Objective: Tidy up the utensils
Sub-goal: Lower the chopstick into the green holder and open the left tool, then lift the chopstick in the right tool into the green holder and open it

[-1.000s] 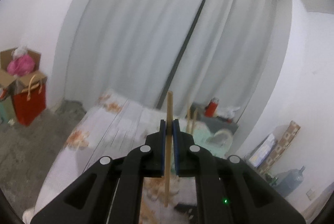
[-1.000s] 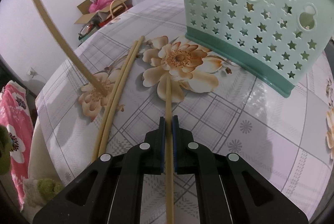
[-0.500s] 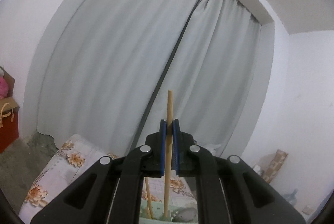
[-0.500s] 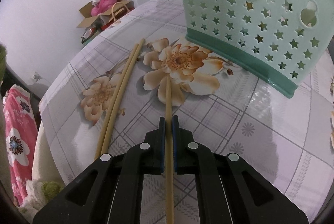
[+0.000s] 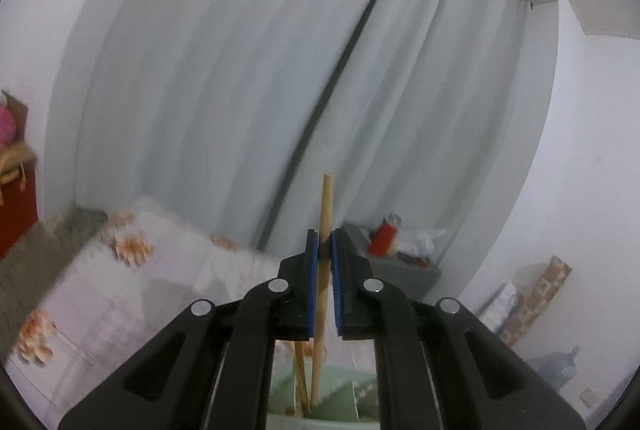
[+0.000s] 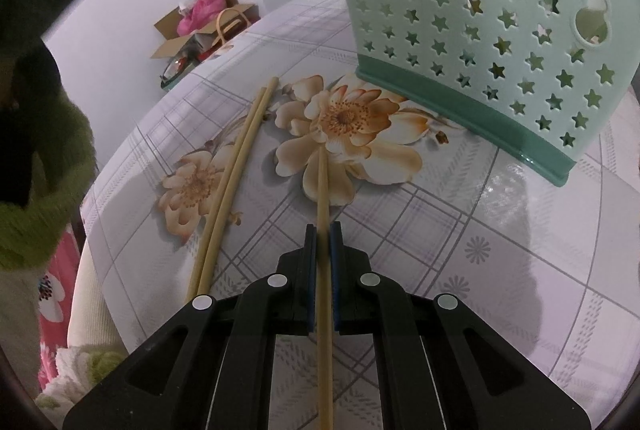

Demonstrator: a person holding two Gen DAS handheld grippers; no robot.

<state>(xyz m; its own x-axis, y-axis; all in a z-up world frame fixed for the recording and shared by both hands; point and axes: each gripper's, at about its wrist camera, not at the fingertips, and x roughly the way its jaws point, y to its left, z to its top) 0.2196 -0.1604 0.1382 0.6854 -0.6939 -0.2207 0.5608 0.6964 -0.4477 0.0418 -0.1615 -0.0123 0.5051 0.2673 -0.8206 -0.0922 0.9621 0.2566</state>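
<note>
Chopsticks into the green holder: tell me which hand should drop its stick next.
Left, probably. The left gripper holds its chopstick upright, lower end already over the green holder. The right gripper clamps a chopstick pointing down at the tablecloth, short of the holder.

A: What moved?
B: The left gripper (image 5: 324, 242) carried its chopstick (image 5: 325, 213) from beside the loose pair (image 6: 224, 189) over to the green holder (image 5: 340, 396); the lower end now hangs inside the holder beside another stick.
A: Anything else?
B: No.
</note>
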